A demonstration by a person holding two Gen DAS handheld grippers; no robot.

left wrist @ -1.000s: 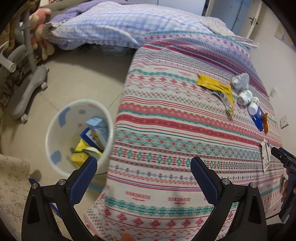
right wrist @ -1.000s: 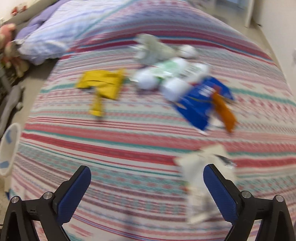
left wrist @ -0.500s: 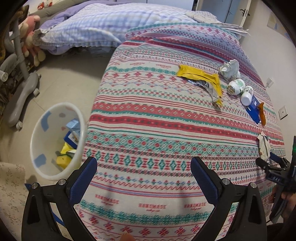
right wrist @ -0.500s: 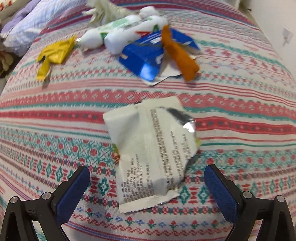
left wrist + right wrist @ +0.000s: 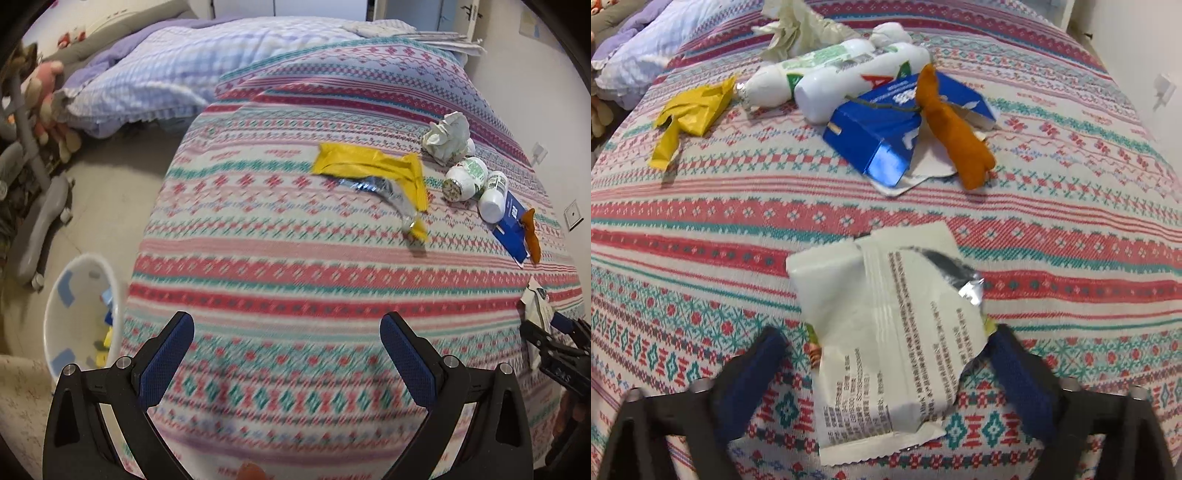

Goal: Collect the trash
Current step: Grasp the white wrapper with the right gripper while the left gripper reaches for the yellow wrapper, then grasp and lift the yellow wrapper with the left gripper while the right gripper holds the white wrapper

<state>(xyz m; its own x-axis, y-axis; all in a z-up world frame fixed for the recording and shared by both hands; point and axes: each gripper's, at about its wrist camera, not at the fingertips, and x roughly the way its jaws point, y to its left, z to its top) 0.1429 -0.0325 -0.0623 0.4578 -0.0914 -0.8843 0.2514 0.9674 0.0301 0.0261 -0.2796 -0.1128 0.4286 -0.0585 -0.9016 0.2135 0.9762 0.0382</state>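
Observation:
A torn white snack wrapper (image 5: 886, 332) lies flat on the striped bedspread (image 5: 701, 221), between the open fingers of my right gripper (image 5: 886, 354), which straddle it low over the bed. It also shows at the right edge of the left wrist view (image 5: 535, 302). Beyond it lie a blue carton (image 5: 886, 125), an orange scrap (image 5: 953, 129), two white bottles (image 5: 849, 74), a yellow wrapper (image 5: 690, 110) and crumpled paper (image 5: 801, 33). My left gripper (image 5: 286, 339) is open and empty above the bed's near edge.
A white trash bin (image 5: 79, 321) holding blue and yellow packaging stands on the floor left of the bed. A grey chair base (image 5: 40, 221) and stuffed toys (image 5: 48, 103) are at far left. A checked duvet (image 5: 184, 66) lies at the bed's head.
My right gripper has moved forward and down until its fingers flank the white wrapper. My left gripper has swung right, from over the bin toward the bed.

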